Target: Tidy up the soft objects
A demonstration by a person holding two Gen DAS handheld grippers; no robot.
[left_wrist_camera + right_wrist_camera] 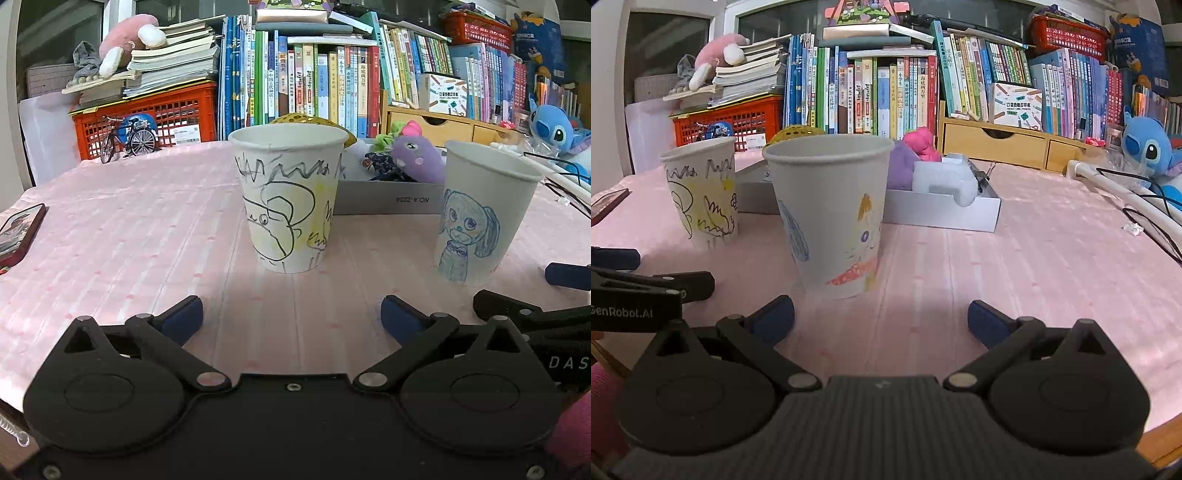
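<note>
My left claw (291, 314) spread wide, nothing between its blue pads | my right claw (881, 315) also gaping, empty | white paper cup with black-and-yellow scribbles (290, 195) upright mid-table on pink striped cloth (129, 229) | white paper cup with blue dog drawing (480, 218) beside it, apart | purple plush toy (417, 158) in grey cardboard box (388, 197) toward the far edge

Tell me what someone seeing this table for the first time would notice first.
Two hand-drawn paper cups stand upright on the pink tablecloth: the black-and-yellow scribbled cup ahead of the open left claw, and the blue puppy cup to its right. Behind them, a grey box holds a purple plush toy, before a crowded wall of books.
</note>
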